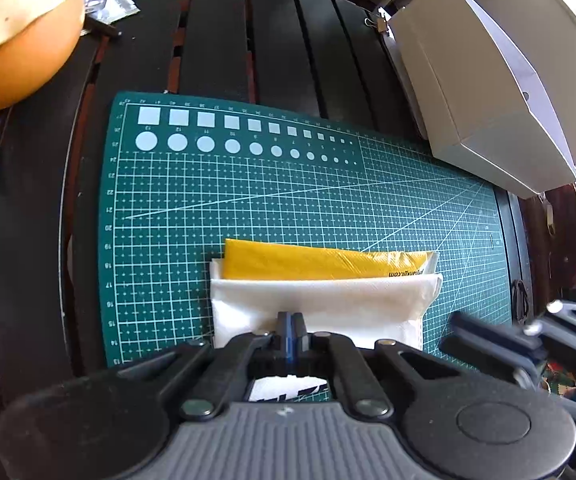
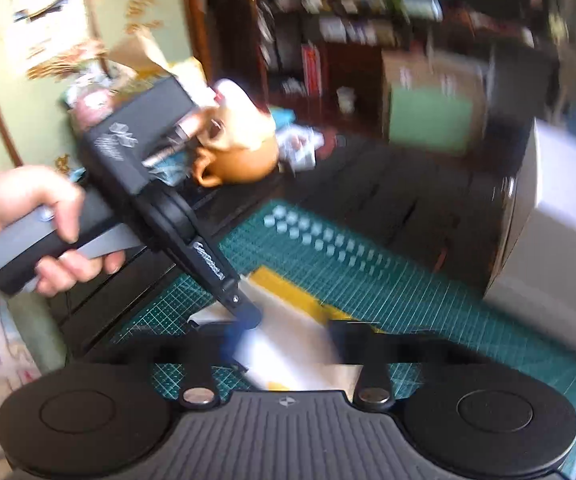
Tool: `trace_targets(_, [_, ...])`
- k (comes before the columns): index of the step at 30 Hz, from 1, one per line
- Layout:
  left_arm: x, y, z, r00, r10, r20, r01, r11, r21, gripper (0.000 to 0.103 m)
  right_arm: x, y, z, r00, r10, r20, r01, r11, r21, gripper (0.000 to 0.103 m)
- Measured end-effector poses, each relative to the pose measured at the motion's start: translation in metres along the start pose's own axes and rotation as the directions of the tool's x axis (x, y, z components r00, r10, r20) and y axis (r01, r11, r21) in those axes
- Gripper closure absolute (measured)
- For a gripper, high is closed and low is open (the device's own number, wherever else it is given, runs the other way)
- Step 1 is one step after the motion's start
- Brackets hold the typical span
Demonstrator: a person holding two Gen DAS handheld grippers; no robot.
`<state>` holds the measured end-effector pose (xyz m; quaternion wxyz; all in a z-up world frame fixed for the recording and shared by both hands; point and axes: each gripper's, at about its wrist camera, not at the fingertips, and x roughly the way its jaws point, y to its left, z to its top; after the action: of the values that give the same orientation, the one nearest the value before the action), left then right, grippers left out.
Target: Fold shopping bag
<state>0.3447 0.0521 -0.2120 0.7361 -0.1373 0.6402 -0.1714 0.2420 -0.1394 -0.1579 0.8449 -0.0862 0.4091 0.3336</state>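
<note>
1. My left gripper [image 1: 291, 330] points steeply down with its jaws together, tips on the white layer of the shopping bag [image 1: 327, 300]; I cannot tell whether any fabric is pinched
2. The bag lies folded flat on the green cutting mat [image 1: 208, 200], right under and just ahead of those tips, a yellow panel showing beyond the white fold
3. My right gripper [image 2: 284, 340] is blurred, its jaws apart, with the bag's white layer showing between them
4. My left hand [image 2: 28, 232] grips the handle
</note>
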Motion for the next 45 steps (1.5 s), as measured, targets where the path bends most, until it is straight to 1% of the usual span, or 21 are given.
trace_targets(1, [0.0,0.0,0.001,1.0,0.001,-0.003,-0.001,1.0,0.003,0.101,0.01,0.001,0.002,0.999,-0.01,-0.041,0.01,1.0,-0.012,0.101])
trace_targets(3, [0.001,0.0,0.003,1.0,0.002,-0.007,-0.002,1.0,0.009,0.101,0.024,0.001,0.004,0.995,-0.022,-0.097,0.02,1.0,-0.021,0.101])
trace_targets(4, [0.001,-0.001,0.004,1.0,0.003,-0.009,-0.003,1.0,0.015,0.101,0.028,0.0,0.005,0.994,-0.024,-0.109,0.021,0.999,-0.023,0.101])
trace_targets(6, [0.001,0.0,0.005,1.0,0.004,-0.014,-0.003,1.0,0.025,0.101,0.044,-0.003,0.004,0.986,-0.042,-0.159,0.038,0.999,-0.028,0.102])
trace_targets(9, [0.0,0.001,0.007,1.0,0.003,-0.026,-0.002,0.999,0.039,0.101,0.055,-0.007,0.003,0.979,-0.04,-0.201,0.036,0.999,-0.025,0.103])
trace_targets(12, [0.004,0.001,0.012,0.999,-0.002,-0.042,0.004,0.999,0.044,0.1,0.064,-0.015,0.007,0.964,-0.029,-0.266,0.029,1.0,-0.005,0.103])
trace_targets(14, [0.005,0.001,0.014,0.999,-0.005,-0.047,0.007,0.999,0.042,0.1,0.071,-0.018,0.013,0.95,-0.012,-0.313,0.017,1.0,0.012,0.103])
trace_targets(18, [0.006,0.002,0.016,0.998,-0.01,-0.057,0.012,0.999,0.034,0.1,0.079,-0.024,0.021,0.928,0.013,-0.373,0.001,0.999,0.038,0.103])
trace_targets(20, [0.006,0.003,0.017,0.998,-0.013,-0.064,0.015,0.999,0.03,0.1,0.08,-0.02,0.021,0.927,0.001,-0.376,0.003,1.0,0.01,0.103])
trace_targets(22, [0.007,0.004,0.019,0.997,-0.018,-0.074,0.02,1.0,0.022,0.1,0.074,-0.003,0.017,0.94,-0.049,-0.338,0.004,0.991,-0.132,0.103])
trace_targets(24, [0.007,0.004,0.019,0.997,-0.019,-0.078,0.02,1.0,0.02,0.1,0.053,0.02,0.002,0.967,-0.097,-0.237,0.026,0.957,-0.288,0.099])
trace_targets(25, [0.007,0.005,0.019,0.997,-0.018,-0.08,0.02,1.0,0.02,0.1,0.042,0.028,-0.004,0.978,-0.091,-0.188,0.029,0.95,-0.311,0.098])
trace_targets(26, [0.007,0.004,0.019,0.997,-0.018,-0.081,0.019,1.0,0.019,0.1,0.034,0.032,-0.008,0.984,-0.081,-0.159,0.026,0.948,-0.317,0.096])
trace_targets(27, [0.007,0.004,0.02,0.996,-0.017,-0.083,0.018,1.0,0.018,0.1,0.025,0.041,-0.015,0.989,-0.079,-0.125,0.03,0.935,-0.354,0.094])
trace_targets(28, [0.007,0.004,0.02,0.996,-0.013,-0.087,0.015,1.0,0.019,0.1,0.02,0.05,-0.022,0.991,-0.091,-0.101,0.043,0.916,-0.399,0.088])
trace_targets(29, [0.007,0.003,0.021,0.996,-0.01,-0.09,0.012,1.0,0.02,0.1,0.017,0.061,-0.031,0.989,-0.119,-0.083,0.068,0.886,-0.46,0.083])
trace_targets(30, [0.007,0.003,0.021,0.996,-0.005,-0.092,0.007,1.0,0.023,0.1,0.018,0.073,-0.042,0.985,-0.154,-0.073,0.094,0.849,-0.52,0.082])
trace_targets(34, [0.008,-0.003,0.023,0.995,0.02,-0.096,-0.016,0.999,0.042,0.1,0.024,0.095,-0.062,0.978,-0.197,-0.064,0.119,0.788,-0.605,0.081])
trace_targets(37, [0.007,-0.004,0.023,0.995,0.027,-0.101,-0.023,0.999,0.047,0.1,0.033,0.114,-0.074,0.965,-0.26,-0.016,0.174,0.69,-0.703,0.081])
trace_targets(40, [0.008,-0.003,0.025,0.993,0.016,-0.116,-0.012,0.999,0.035,0.1,0.041,0.124,-0.079,0.956,-0.294,0.0,0.192,0.625,-0.757,0.081])
trace_targets(45, [0.012,0.004,0.03,0.989,-0.022,-0.143,0.026,0.999,0.022,0.1,0.059,0.138,-0.088,0.927,-0.372,0.049,0.239,0.487,-0.84,0.081])
